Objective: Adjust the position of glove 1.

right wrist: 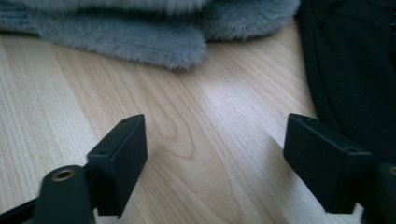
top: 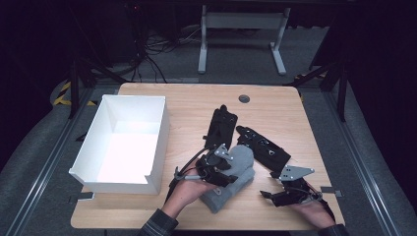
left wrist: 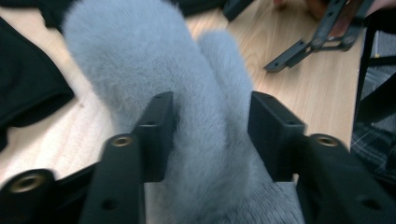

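Sorting of gloves looks under way: left tongs (left wrist: 210,135) stand apart around the grey glove (left wrist: 187,93), unclamped; right tongs (right wrist: 215,158) gape empty over the desk (right wrist: 187,140). Next, close and lift.

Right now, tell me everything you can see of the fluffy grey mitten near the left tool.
The fluffy grey mitten, of soft plush-looking fabric, lies flat on the light wooden table, thumb lobe out to one side. Black gloves lie just beyond it. The left tool straddles it, jaws partly apart, fur bulging between them.

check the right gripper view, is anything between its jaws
No, the right gripper has open jaws with only bare wooden table between them.
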The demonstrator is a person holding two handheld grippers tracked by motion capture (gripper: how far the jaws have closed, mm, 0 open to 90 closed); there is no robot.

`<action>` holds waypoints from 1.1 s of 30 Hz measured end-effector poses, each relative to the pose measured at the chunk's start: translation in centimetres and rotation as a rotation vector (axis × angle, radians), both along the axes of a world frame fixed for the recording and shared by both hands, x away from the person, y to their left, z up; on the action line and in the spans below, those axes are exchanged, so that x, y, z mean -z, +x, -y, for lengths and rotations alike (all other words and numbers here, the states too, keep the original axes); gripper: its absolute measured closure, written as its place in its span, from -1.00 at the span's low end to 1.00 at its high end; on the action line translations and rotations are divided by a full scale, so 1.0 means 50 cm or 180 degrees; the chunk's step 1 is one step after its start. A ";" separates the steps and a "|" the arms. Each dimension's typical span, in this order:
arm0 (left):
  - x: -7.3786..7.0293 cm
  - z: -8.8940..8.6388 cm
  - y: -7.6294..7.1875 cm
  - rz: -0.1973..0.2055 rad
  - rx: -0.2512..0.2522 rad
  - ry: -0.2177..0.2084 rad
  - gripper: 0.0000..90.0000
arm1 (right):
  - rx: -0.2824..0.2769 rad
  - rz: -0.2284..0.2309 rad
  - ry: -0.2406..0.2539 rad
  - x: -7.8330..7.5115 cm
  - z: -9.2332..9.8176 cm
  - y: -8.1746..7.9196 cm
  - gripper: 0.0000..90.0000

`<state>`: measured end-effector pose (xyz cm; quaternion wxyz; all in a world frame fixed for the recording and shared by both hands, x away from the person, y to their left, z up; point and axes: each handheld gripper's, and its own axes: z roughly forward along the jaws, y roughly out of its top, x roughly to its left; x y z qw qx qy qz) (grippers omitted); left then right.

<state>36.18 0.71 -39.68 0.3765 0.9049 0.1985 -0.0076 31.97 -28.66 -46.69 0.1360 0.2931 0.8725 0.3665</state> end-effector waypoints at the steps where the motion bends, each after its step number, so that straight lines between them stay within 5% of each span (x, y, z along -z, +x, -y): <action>1: -0.004 -0.003 -0.001 0.0025 -0.0010 -0.0018 0.03 | 0.0000 0.0004 0.0033 -0.004 0.001 0.000 -0.37; 8: -0.017 -0.051 0.006 0.0142 -0.0271 -0.0095 -0.08 | -0.0094 -0.0019 0.0342 -0.033 -0.004 -0.010 0.63; 11: -0.010 -0.081 0.014 0.0088 -0.0374 -0.0145 0.32 | -0.0182 -0.0089 0.0327 -0.032 -0.022 -0.010 0.90; 15: 0.014 -0.112 0.019 -0.0021 -0.0497 0.0000 0.73 | -0.0256 -0.0164 0.0301 -0.030 -0.047 -0.004 1.00; 20: 0.054 -0.120 0.014 -0.0201 -0.0488 0.0069 0.92 | -0.0319 -0.0191 0.0278 -0.026 -0.076 0.004 1.00; 23: 0.076 -0.108 0.006 -0.0336 -0.0399 0.0151 0.93 | -0.0303 -0.0203 0.0179 -0.018 -0.092 0.011 1.00; 33: 0.081 -0.094 -0.018 -0.0366 -0.0281 0.0121 0.94 | -0.0185 -0.0158 0.0116 -0.010 -0.113 0.048 1.00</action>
